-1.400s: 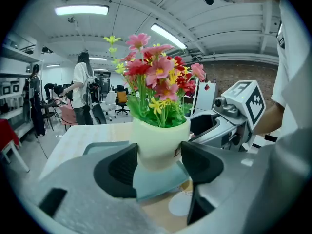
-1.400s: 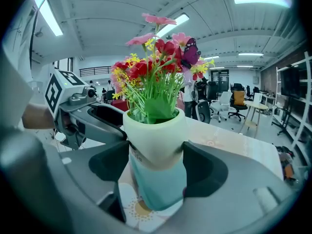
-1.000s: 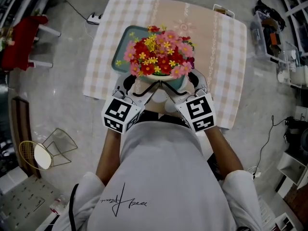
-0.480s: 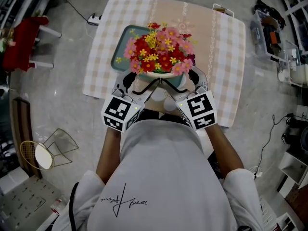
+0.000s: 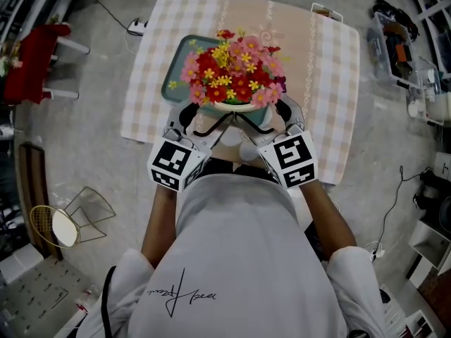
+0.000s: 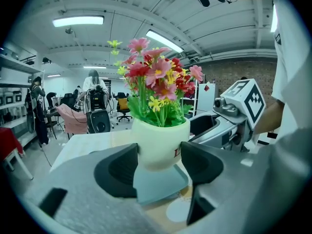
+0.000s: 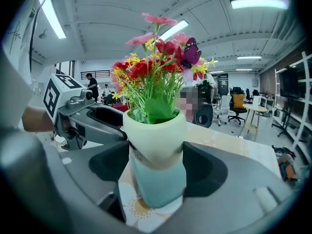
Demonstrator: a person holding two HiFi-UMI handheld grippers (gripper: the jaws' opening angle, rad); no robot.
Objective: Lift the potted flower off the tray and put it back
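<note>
Drifted slightly farther from me since a second ago, the potted flower now hangs over the checked table and the near part of the teal tray, seemingly raised above it; my left gripper and right gripper both clench its pale pot, a jaw pressed against each side.

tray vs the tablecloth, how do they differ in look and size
The tray is plain teal with a raised rim; the tablecloth is beige, checked at its sides. The tray is smaller and lies on the tablecloth, partly hidden behind the potted flower. Both are rectangular.
</note>
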